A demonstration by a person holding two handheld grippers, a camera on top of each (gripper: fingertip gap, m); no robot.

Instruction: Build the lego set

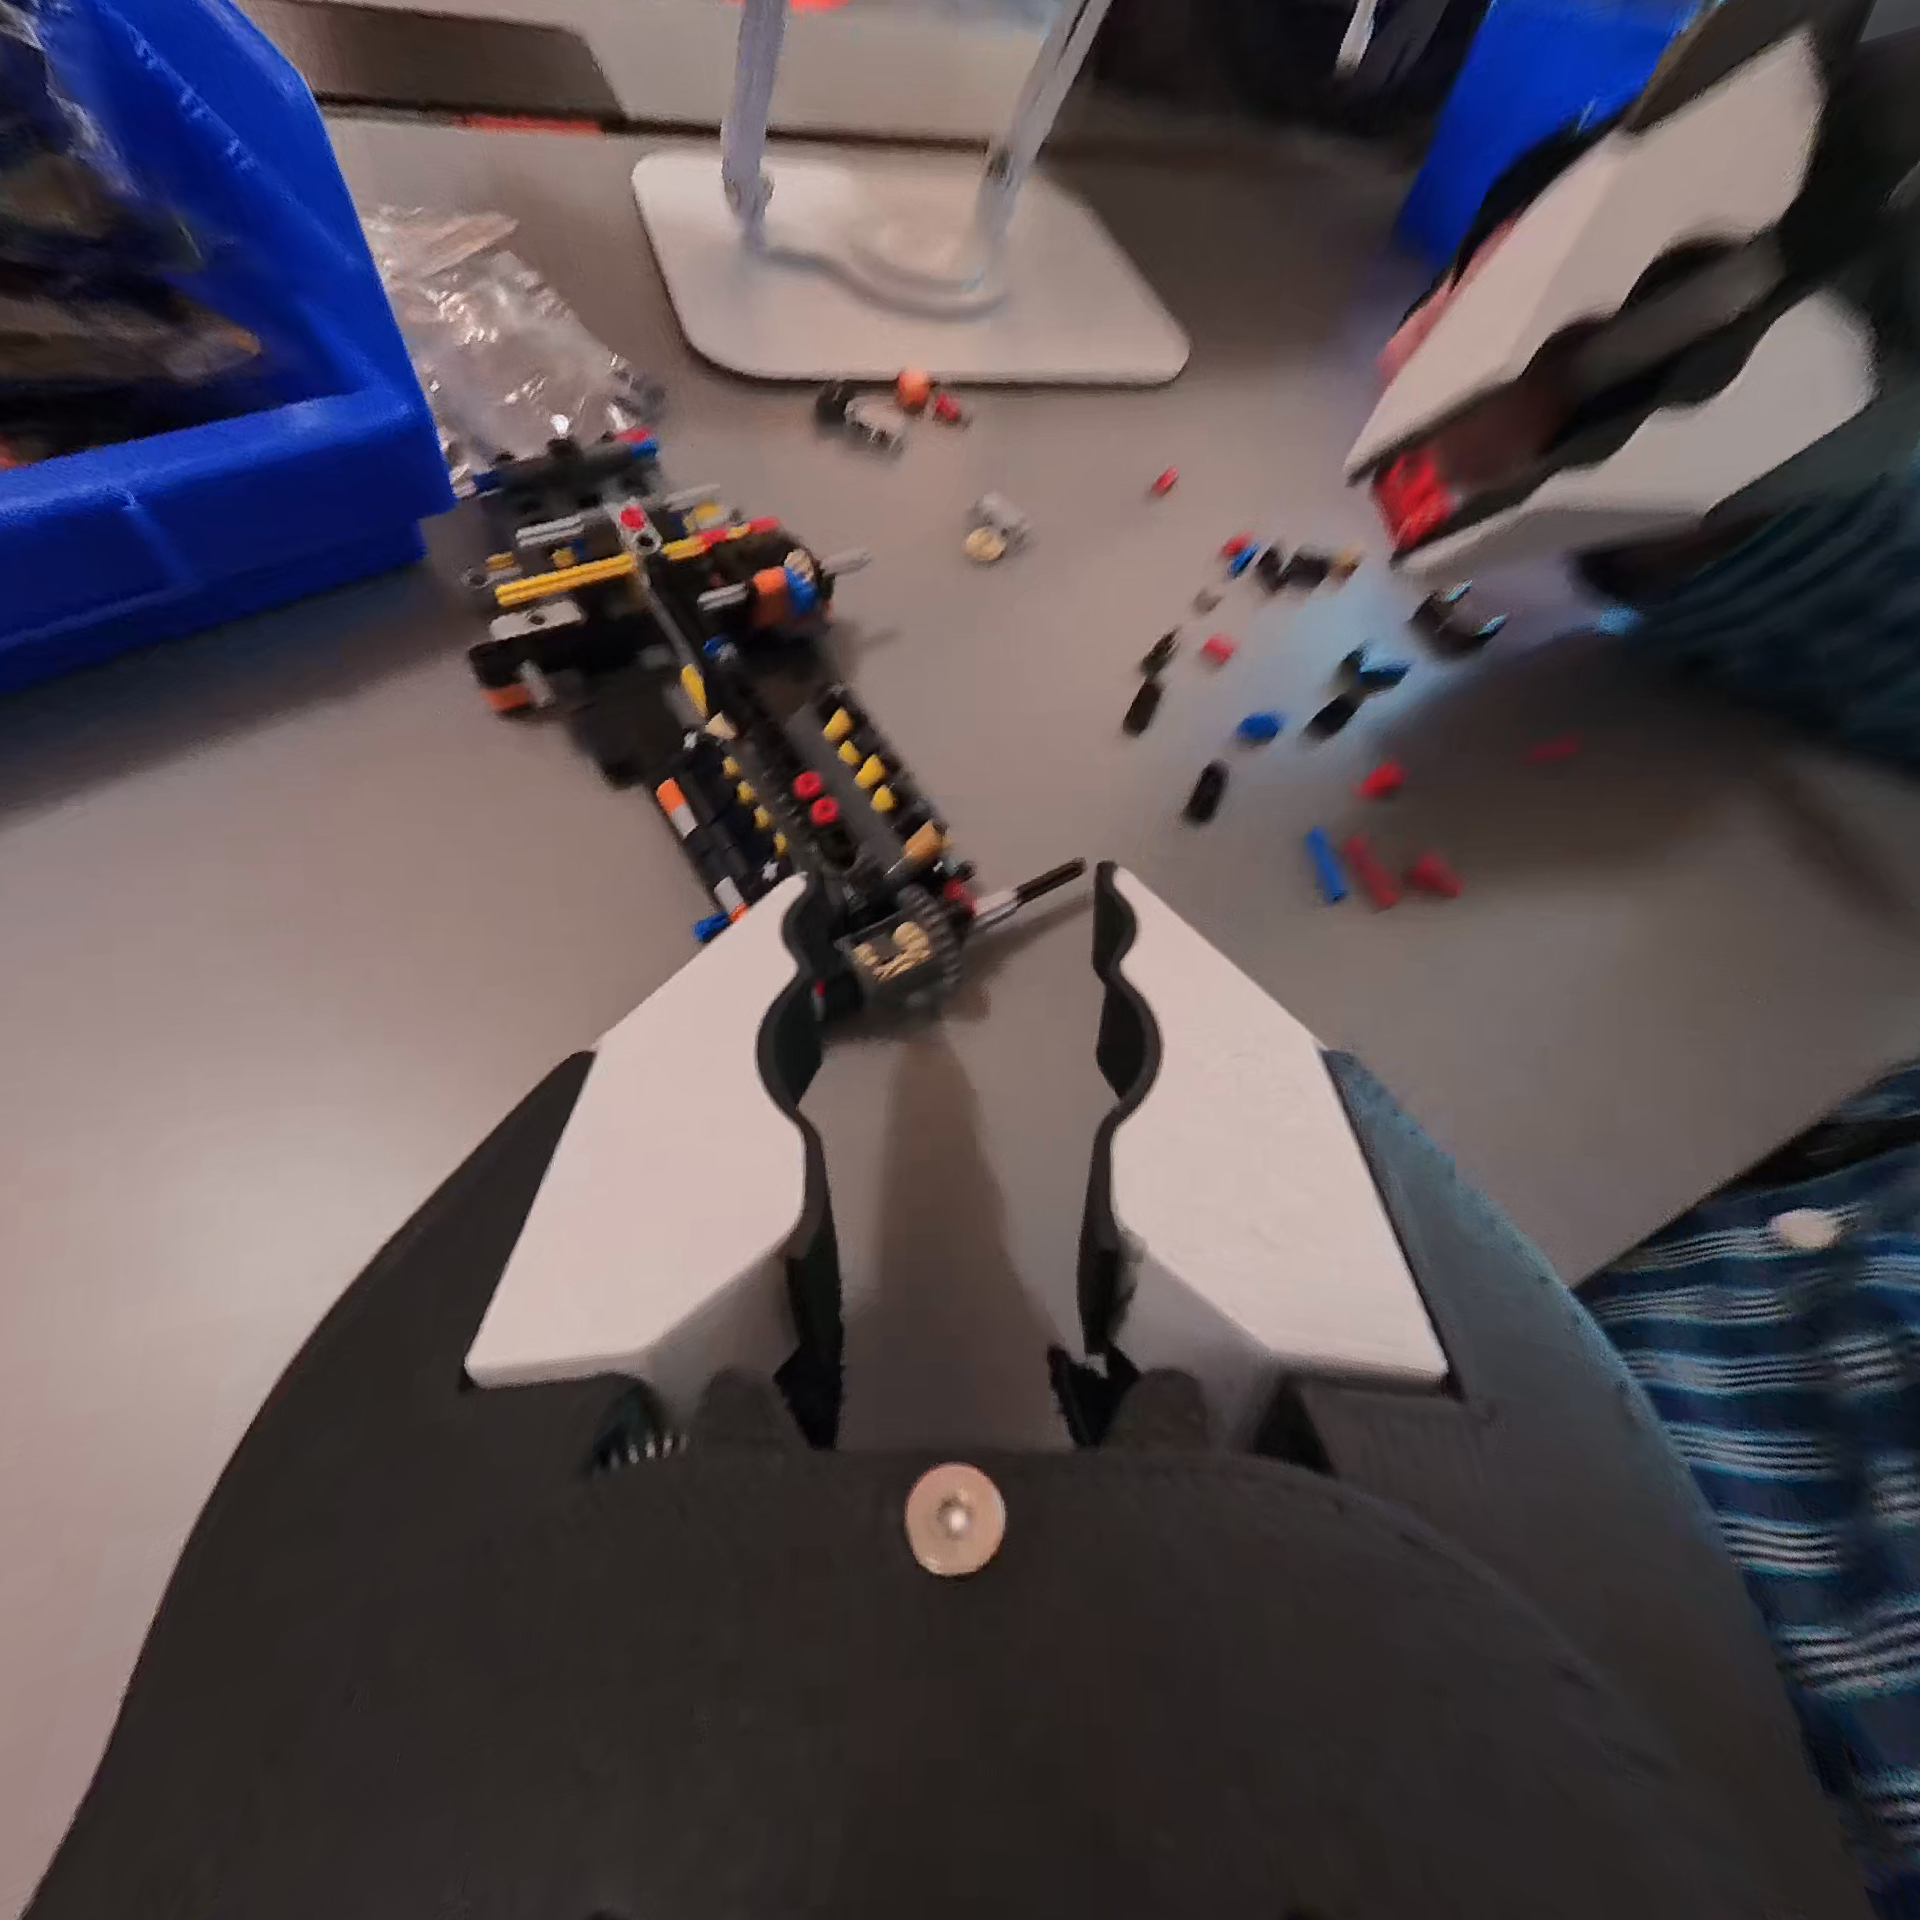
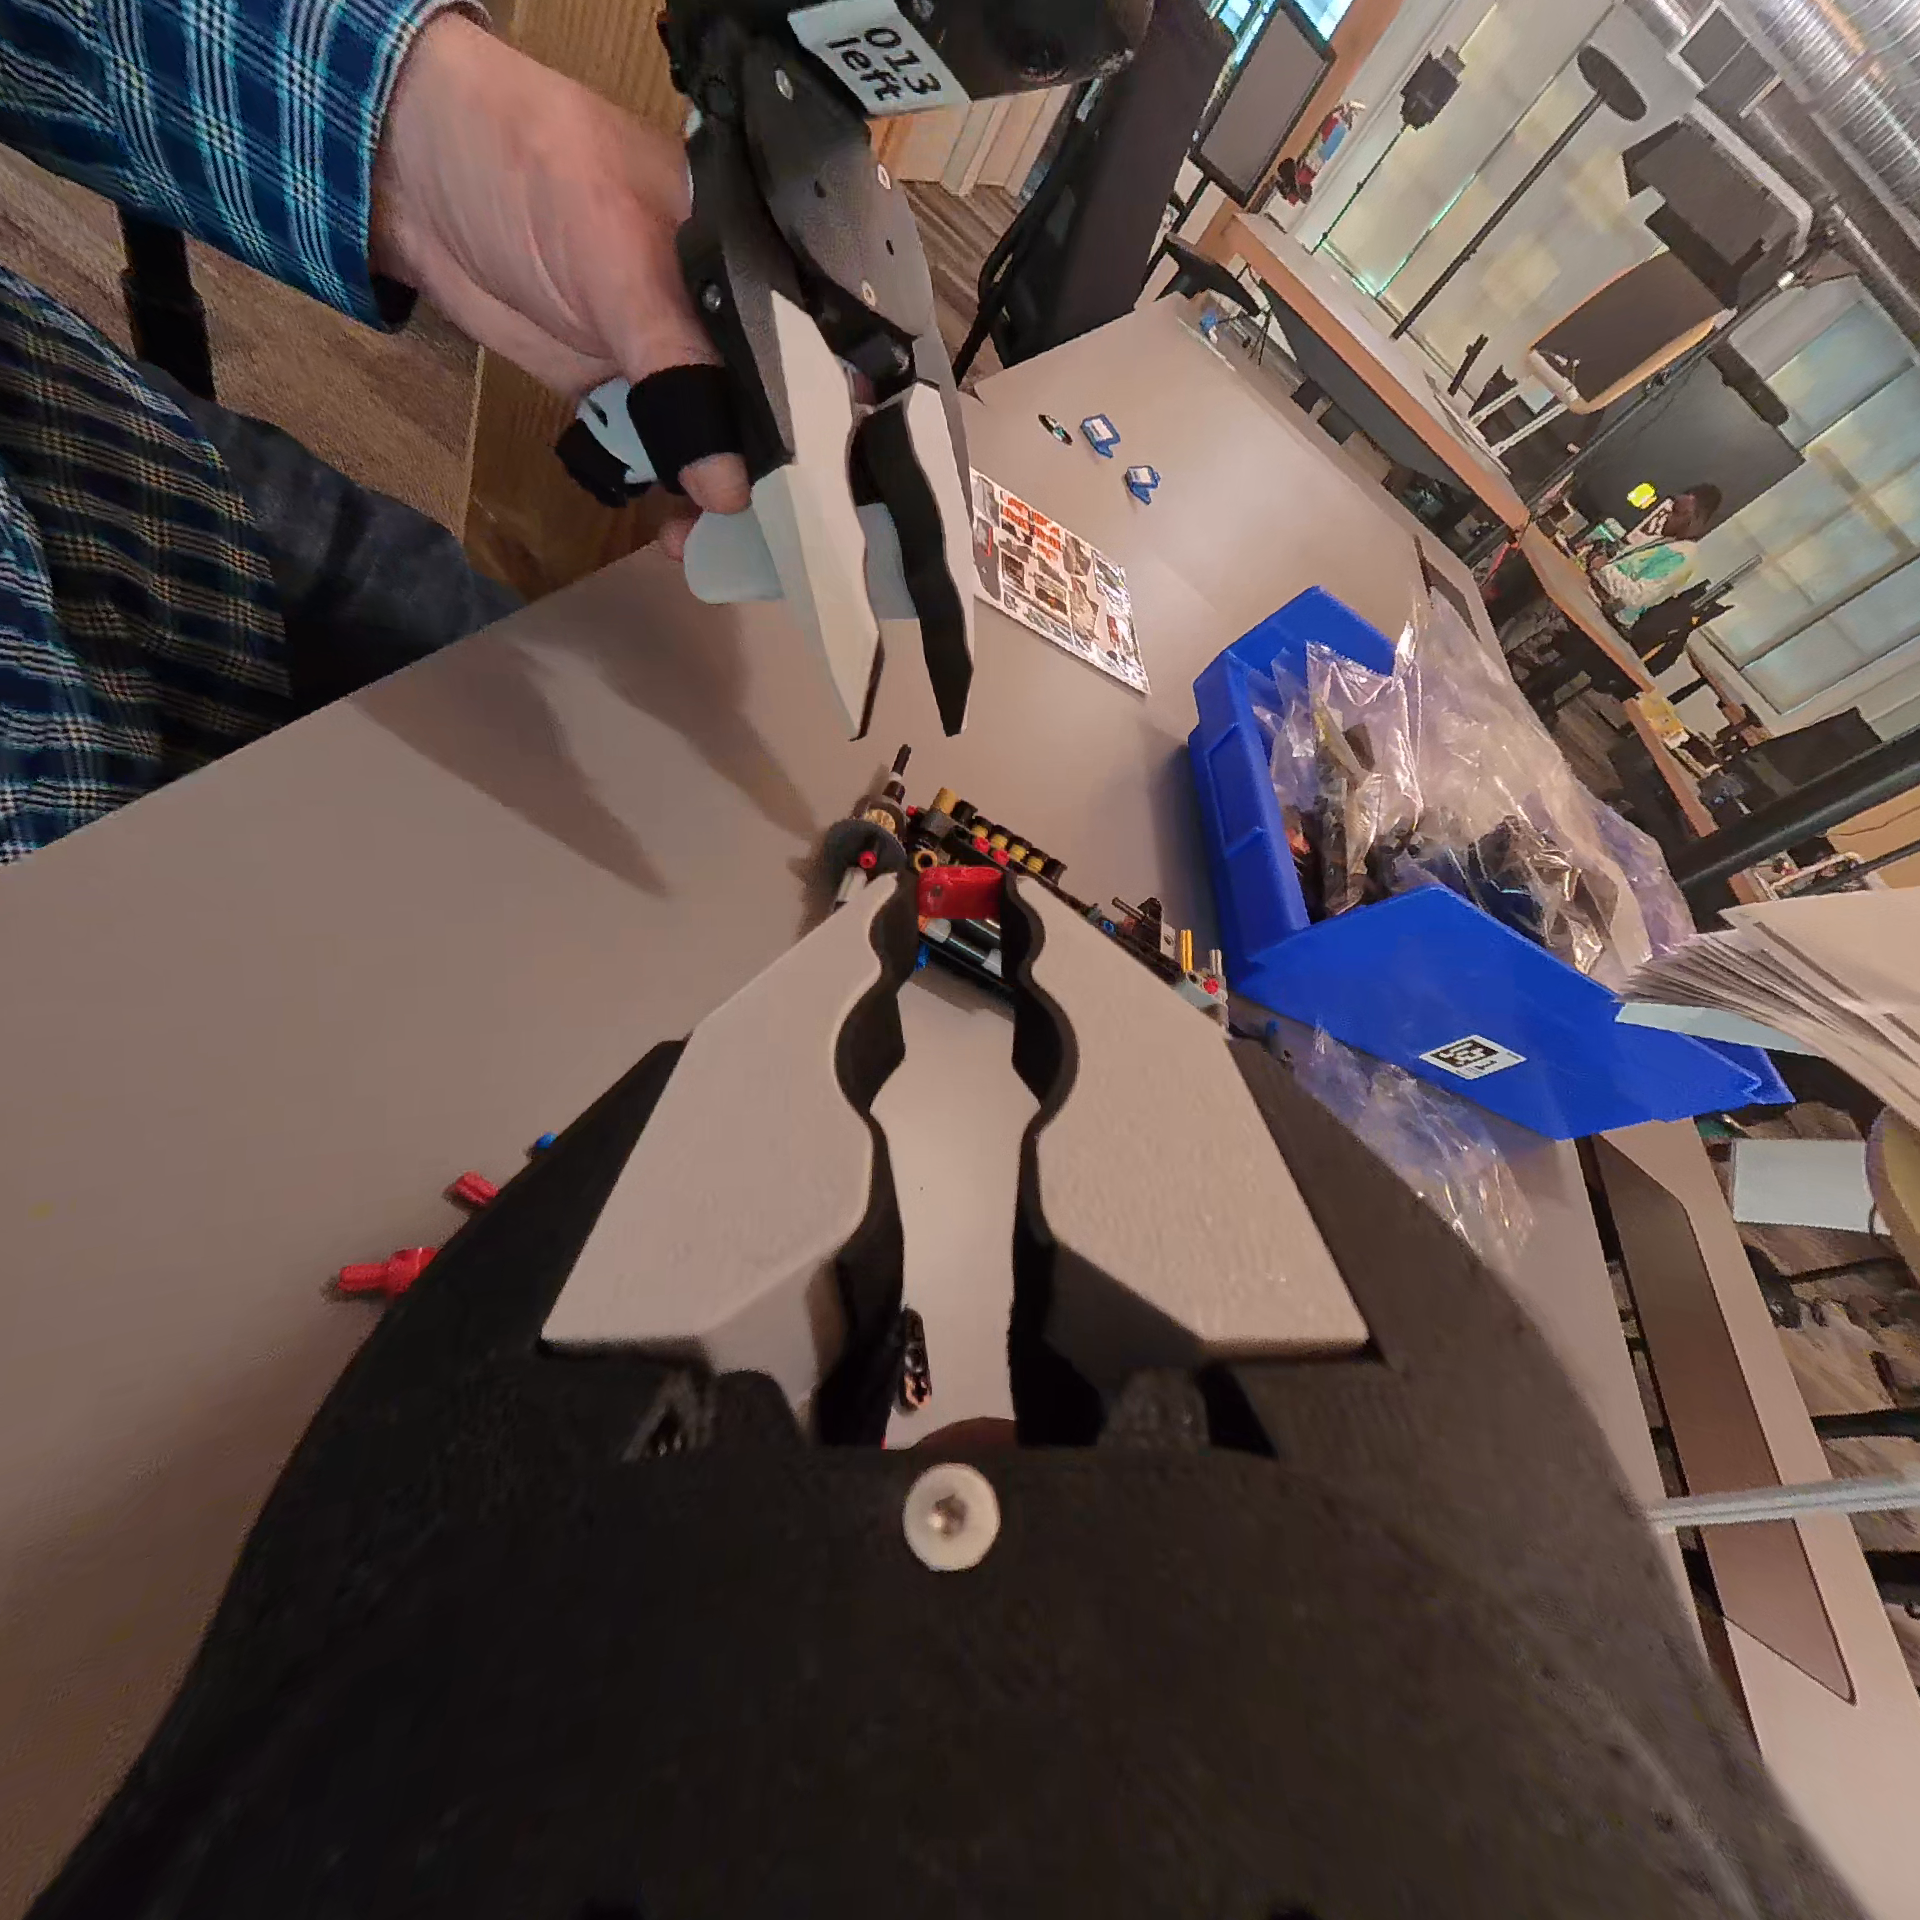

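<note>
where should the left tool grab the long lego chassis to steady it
Probably the near gear end of the lego chassis, with the left tool coming in along its length. That end lies closest, is narrow enough for the open fingers, and a thin axle sticks out sideways there.

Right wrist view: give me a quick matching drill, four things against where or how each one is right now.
1. red piece
2. blue bin
3. left gripper
4. sticker sheet

a. flat on the table beyond the left gripper
b. open, above the model
c. between the right gripper's fingertips
d. holds clear bags, right of the model

Pairs: 1-c, 2-d, 3-b, 4-a
</note>
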